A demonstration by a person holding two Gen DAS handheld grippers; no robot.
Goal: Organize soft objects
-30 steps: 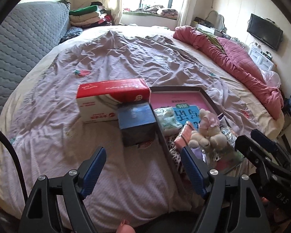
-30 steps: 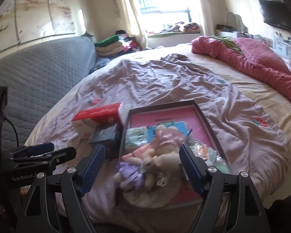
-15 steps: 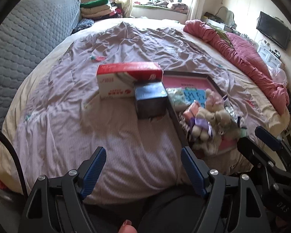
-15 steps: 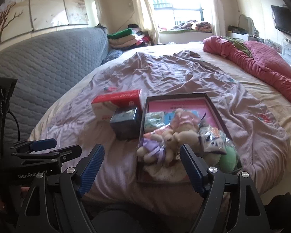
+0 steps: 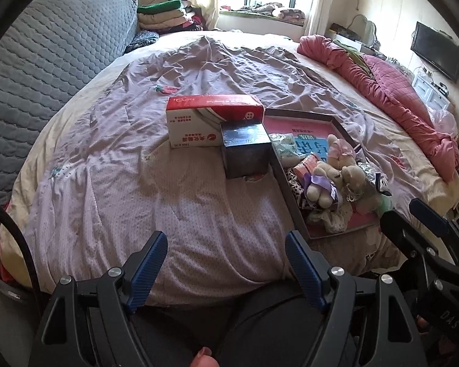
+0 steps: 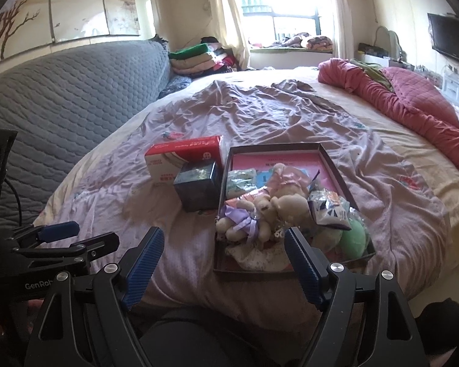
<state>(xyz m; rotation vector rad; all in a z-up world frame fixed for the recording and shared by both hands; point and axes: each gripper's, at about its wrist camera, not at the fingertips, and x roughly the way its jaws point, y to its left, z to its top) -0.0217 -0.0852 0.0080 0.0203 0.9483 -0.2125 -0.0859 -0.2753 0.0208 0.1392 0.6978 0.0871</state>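
A dark shallow box (image 5: 333, 120) (image 6: 333, 165) with a pink bottom lies on the purple bedspread and holds a pile of soft things: cream plush bears (image 5: 336, 171) (image 6: 275, 205) with purple ribbon, a green plush (image 6: 353, 238), small packets (image 5: 283, 143) and patterned cloth. Left of it stand a red-and-white tissue box (image 5: 211, 119) (image 6: 180, 159) and a dark cube box (image 5: 244, 153) (image 6: 197, 186). My left gripper (image 5: 226, 257) hangs open over the bed's near edge, empty. My right gripper (image 6: 225, 249) is open and empty just short of the box.
The bed's front edge lies right under both grippers, with a person's dark-clothed leg (image 5: 260, 315) below. A grey quilted headboard (image 6: 61, 98) runs along the left. A rolled red quilt (image 5: 397, 91) lies at the right. Folded clothes (image 6: 199, 56) are stacked by the window.
Both grippers have drawn back from the boxes toward the bed's near edge, so the objects look smaller and farther away. Both jaws stay open and empty.
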